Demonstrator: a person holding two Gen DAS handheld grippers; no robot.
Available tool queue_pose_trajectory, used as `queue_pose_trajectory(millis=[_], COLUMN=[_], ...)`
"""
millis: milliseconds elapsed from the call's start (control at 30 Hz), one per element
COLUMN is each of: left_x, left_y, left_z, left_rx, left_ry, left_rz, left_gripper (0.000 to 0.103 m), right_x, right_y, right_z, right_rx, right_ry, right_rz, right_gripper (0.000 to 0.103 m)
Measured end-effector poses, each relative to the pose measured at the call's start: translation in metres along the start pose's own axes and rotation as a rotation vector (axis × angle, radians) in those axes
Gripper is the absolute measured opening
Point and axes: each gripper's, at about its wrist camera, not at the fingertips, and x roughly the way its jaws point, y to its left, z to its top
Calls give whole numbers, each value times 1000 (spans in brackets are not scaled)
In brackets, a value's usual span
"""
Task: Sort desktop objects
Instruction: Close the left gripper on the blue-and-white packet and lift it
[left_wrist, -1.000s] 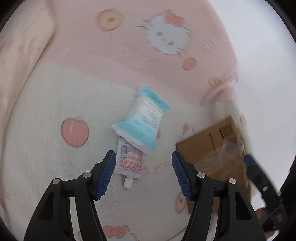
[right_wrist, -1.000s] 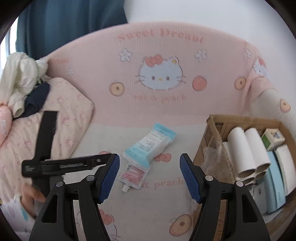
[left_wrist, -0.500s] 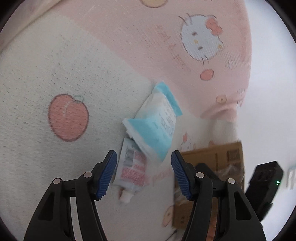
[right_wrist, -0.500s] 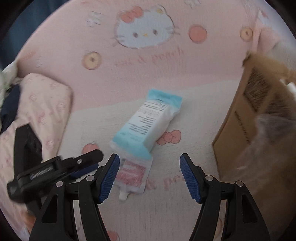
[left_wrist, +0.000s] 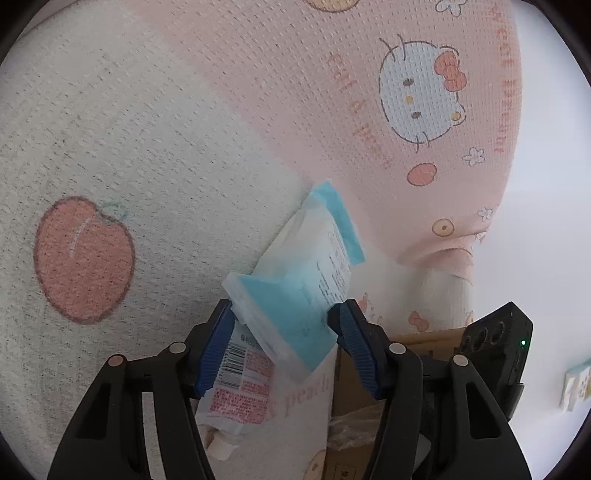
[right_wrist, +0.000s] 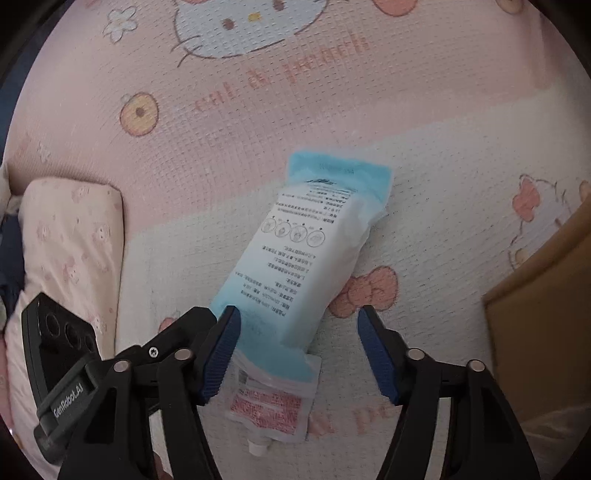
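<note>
A blue-and-white packet lies slanted on the knitted cover, its near end resting on a red-and-white spout pouch. My left gripper has its jaws closing, with the packet's near end between the blue pads, which sit right at its edges. My right gripper is also closing over the same end. Its left pad is against the packet's edge, and its right pad stands apart from it. The left gripper's black body sits beside it.
A brown cardboard box stands just right of the packet. A pink cushion back with a cat print rises behind. A pale pillow lies at the left. The right gripper's black body is near the box.
Both grippers have dropped down and come in close to the packet, and its near end now sits between both pairs of jaws. The right jaws have narrowed noticeably, the left ones slightly.
</note>
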Motion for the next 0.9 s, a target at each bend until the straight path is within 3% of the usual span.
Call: queue_pose_trajectory(millis=[67,167,300,400,667,767,900], left_x=[2,4,2,-8,-53,-63,-76], left_y=[-1,2,11,13,4,21,36], left_z=[0,0,0,0,2,11,16], left_rx=[1,1,-65,-89,35,-31,-80], left_ry=[-1,-3,-6,-6,-106,-117,-159], left_rz=[17,37,-7,-55,65,74,86], left_gripper=[48,42,41,38,37,37,37], right_x=[1,0,3,1,-1,2,-4], right_y=[1,5,17,25,65,77,78], right_z=[-1,-1,-3,-6,-29,-36,-39], right_rx=[-14,-32,-94,-107,-178,-205,-249], right_ry=[-9,-7,33,57,83,92,82], right_rz=[-8,8,-18,22,77,104,56], right_gripper=[35,26,26,26,26,26,26])
